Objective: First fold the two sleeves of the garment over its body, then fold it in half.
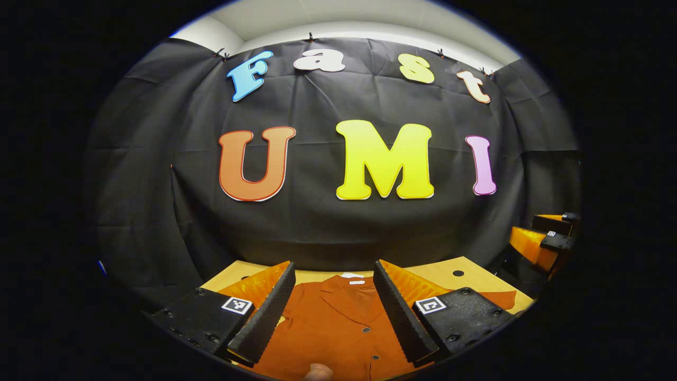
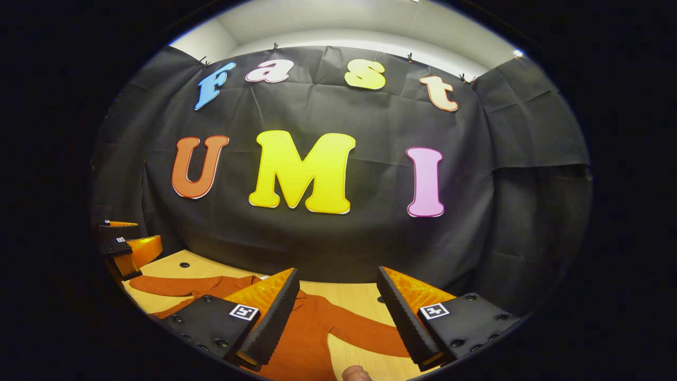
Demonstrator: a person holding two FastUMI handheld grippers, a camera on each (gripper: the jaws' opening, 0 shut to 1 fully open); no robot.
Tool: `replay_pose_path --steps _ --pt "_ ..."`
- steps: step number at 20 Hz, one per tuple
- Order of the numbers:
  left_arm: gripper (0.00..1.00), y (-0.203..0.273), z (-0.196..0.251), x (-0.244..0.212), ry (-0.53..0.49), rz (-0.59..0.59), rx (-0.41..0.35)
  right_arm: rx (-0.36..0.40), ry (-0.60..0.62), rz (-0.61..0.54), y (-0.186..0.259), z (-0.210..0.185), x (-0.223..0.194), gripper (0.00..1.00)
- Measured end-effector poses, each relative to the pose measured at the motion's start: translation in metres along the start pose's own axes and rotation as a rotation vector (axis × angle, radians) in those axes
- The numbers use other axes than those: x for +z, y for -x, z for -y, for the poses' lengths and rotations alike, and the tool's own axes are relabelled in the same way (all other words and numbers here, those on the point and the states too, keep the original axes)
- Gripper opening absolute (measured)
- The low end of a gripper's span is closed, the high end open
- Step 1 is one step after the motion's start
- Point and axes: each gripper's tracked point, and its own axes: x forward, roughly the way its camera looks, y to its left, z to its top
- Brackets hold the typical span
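On the pale wooden worktop (image 2: 354,296) the rust garment (image 1: 338,328) lies flat, collar away, both sleeves outspread; the right sleeve (image 2: 365,330) runs between the gaping right tongs (image 2: 338,323), while the left tongs (image 1: 333,317), likewise open, hover over its buttoned chest.

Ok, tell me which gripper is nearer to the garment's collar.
Left. The left gripper hangs open over the garment with the collar between its fingers. The right gripper hangs open off to the side, over a spread sleeve.
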Motion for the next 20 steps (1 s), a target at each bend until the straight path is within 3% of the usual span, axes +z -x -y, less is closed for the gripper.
replay_pose_path --steps 4,9,12,15,18,20 --pt "0.96 0.0 0.0 0.0 0.0 0.0 0.0 -0.131 -0.018 -0.014 -0.033 0.064 -0.01 0.94" --pt "0.96 -0.003 -0.003 0.006 -0.042 0.028 -0.017 -0.327 0.026 -0.129 -0.077 0.17 -0.08 0.95" --pt "0.96 -0.006 0.003 0.012 -0.031 0.07 -0.023 -0.396 0.035 -0.27 -0.082 0.213 -0.146 0.95" --pt "0.96 0.002 0.011 0.014 -0.086 0.075 -0.006 -0.443 0.003 -0.418 -0.077 0.246 -0.217 0.95" --pt "1.0 0.004 0.017 0.016 -0.076 0.065 0.016 -0.439 -0.043 -0.651 -0.062 0.257 -0.296 0.94" --pt "0.96 0.005 0.021 0.015 -0.079 0.053 0.038 -0.431 -0.095 -0.76 -0.055 0.26 -0.335 0.96"
